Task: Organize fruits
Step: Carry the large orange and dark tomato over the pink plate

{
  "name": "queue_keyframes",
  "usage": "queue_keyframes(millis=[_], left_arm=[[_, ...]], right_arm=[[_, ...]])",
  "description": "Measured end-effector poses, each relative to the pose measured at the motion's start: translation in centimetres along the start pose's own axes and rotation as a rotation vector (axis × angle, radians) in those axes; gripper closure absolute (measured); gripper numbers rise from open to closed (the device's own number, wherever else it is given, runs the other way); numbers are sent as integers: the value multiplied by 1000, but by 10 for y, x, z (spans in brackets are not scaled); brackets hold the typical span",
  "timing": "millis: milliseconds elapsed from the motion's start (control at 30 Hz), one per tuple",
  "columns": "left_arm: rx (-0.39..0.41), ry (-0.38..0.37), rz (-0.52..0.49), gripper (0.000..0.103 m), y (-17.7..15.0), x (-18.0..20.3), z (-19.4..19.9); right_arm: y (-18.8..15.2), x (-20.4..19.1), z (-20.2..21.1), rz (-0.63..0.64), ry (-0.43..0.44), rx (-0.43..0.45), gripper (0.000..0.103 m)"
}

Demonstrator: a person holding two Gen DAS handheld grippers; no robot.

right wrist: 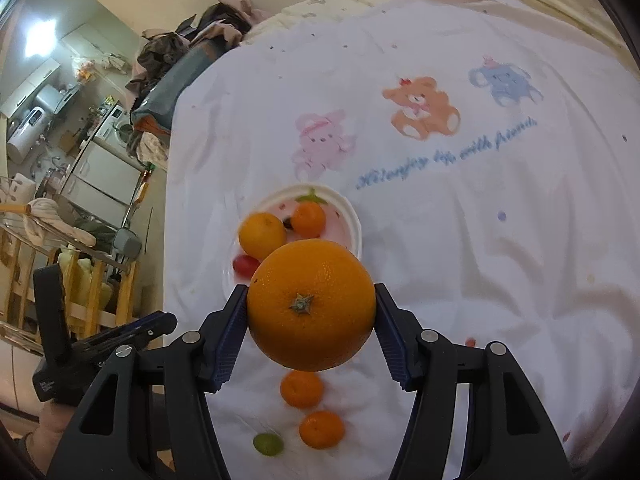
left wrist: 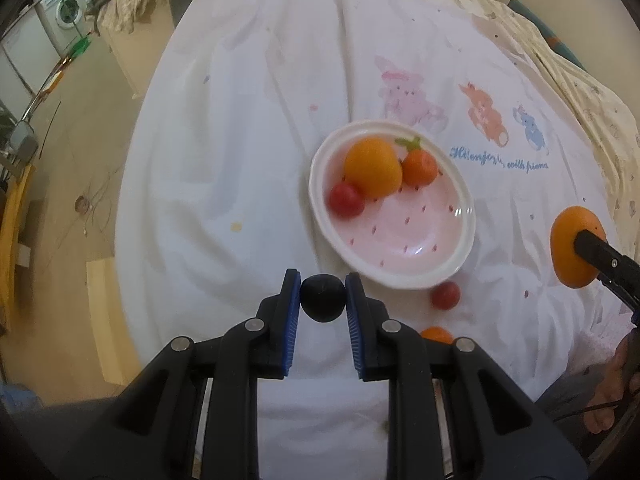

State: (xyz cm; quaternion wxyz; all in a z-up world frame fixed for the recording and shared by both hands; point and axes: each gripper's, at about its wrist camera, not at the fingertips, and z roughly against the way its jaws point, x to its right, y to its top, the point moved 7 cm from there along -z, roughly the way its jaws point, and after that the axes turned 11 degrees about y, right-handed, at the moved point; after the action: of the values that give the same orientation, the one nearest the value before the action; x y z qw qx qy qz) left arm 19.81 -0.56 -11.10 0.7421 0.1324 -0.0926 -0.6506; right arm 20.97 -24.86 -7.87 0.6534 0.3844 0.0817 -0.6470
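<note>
Bed (left wrist: 248, 152) under a white printed sheet (right wrist: 460, 240), wrinkled and soft — poor footing for round fruit.

White oval dish (left wrist: 456, 184) with pink speckled floor, resting on the sheet; already holding a yellow-orange fruit (left wrist: 372, 168), a stemmed tangerine (left wrist: 419, 167) and a red cherry tomato (left wrist: 346, 199), all crowded at the far end. Near end of dish bare.

Large orange (right wrist: 312, 304) clenched in right claw (right wrist: 311, 312), pads on opposite flanks at its widest, stem end facing camera, held clear above the sheet. Judged heaviest item; firm rind, slightly waxy — grip at the equator sound, off-centre likely to roll out.

Two small tangerines (right wrist: 302, 394) (right wrist: 322, 429) loose on the sheet below it. Light, thin-skinned, probably bruised by hard squeeze.

Dark round fruit (left wrist: 323, 298), grape or small plum, pinched in left claw (left wrist: 322, 300) at the pad tips, just short of the dish rim. Soft, smooth, slippery — gentle hold only.

Loose red tomato (left wrist: 445, 295) beside the dish; green grape (right wrist: 268, 444) nearest the person. Smallest, easily crushed.
</note>
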Motion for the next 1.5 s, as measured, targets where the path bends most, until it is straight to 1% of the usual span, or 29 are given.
queue_keyframes(millis=[233, 367, 433, 500, 767, 900, 1000, 1067, 1133, 1233, 1367, 1500], left_arm=[[22, 2, -39, 84, 29, 17, 1], [25, 4, -48, 84, 43, 27, -5], [18, -1, -50, 84, 47, 33, -11], [-8, -23, -47, 84, 48, 40, -18], [-42, -27, -57, 84, 49, 51, -43], [-70, -22, -52, 84, 46, 48, -58], [-75, -8, -61, 84, 46, 48, -66], [-79, -4, -57, 84, 46, 46, -69], [-87, -18, -45, 84, 48, 46, -69], [-72, -21, -45, 84, 52, 45, -66], [-74, -32, -50, 84, 52, 47, -66], [-78, -26, -57, 84, 50, 46, -67]], right_arm=[[32, -5, -9, 35, 7, -3, 40], [45, -5, -19, 54, 16, -14, 40], [50, -3, -28, 57, 22, -31, 40], [52, 1, -40, 45, 32, -47, 40], [43, 18, -87, 14, 47, -134, 40], [36, 24, -109, 24, 28, -180, 40], [31, 28, -124, 31, 18, -210, 40], [28, 29, -134, 45, 12, -230, 40], [27, 30, -144, 61, 1, -250, 40], [25, 35, -156, 68, -32, -276, 40], [26, 35, -158, 92, -47, -272, 40], [21, 39, -158, 103, -83, -288, 40]])
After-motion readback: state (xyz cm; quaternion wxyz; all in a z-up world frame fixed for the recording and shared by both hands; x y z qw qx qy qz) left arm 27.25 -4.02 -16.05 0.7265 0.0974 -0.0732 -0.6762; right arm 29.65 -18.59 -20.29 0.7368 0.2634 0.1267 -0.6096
